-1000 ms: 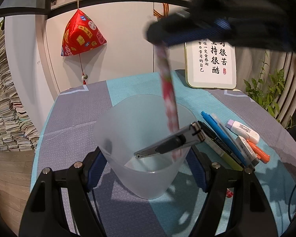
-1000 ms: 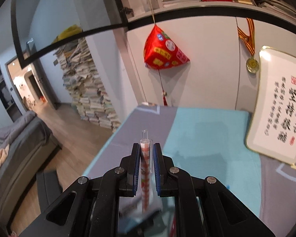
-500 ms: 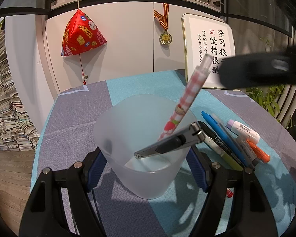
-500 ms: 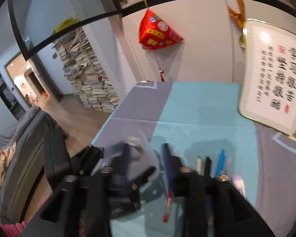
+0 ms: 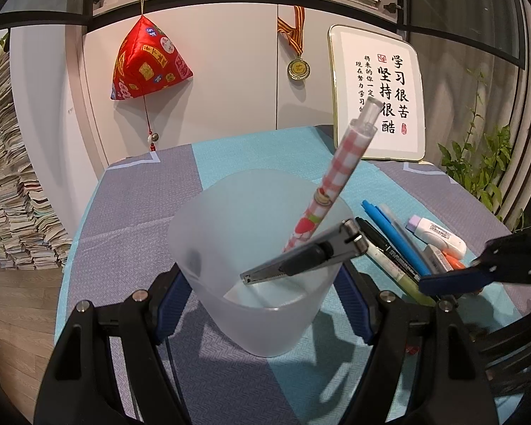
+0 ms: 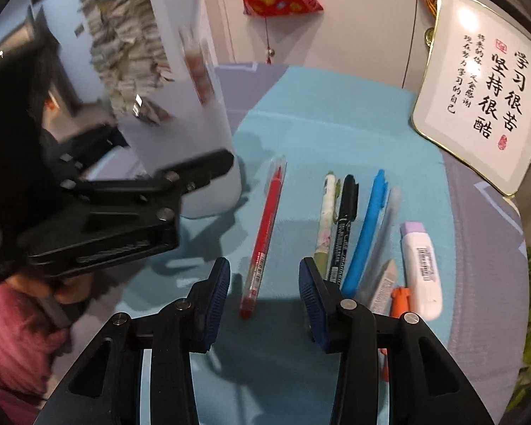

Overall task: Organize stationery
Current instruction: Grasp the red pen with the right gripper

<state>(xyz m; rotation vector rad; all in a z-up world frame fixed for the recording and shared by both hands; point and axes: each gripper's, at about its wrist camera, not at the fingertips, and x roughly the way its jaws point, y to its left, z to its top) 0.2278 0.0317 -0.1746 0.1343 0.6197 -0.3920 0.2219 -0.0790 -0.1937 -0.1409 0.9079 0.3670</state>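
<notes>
Left wrist view: my left gripper clamps the frosted cup from both sides, pads on its walls, steadying it on the tablecloth. Inside the cup stand a red checked pen leaning right and a utility knife resting across the rim. Loose pens lie just right of the cup. My right gripper's finger shows low at the right edge, above those pens.

Right wrist view: my right gripper is empty, jaws partly apart and closing a little. Between them, near the tips, lies the tail end of the red pen; pads not touching it. It lies apart from the others, nearest the cup. Further right in a row: green-white pen, black marker, blue pen, a clear pen, correction tape, orange item partly hidden behind my finger.

Step in hand, my guess: pick the red pen next. To do it well I should centre the barrel between the pads, go low enough to catch it without scraping the cloth, grip nearer mid-barrel so it hangs balanced, and keep the right finger clear of the green-white pen. Left hand keeps the cup still for the drop.
</notes>
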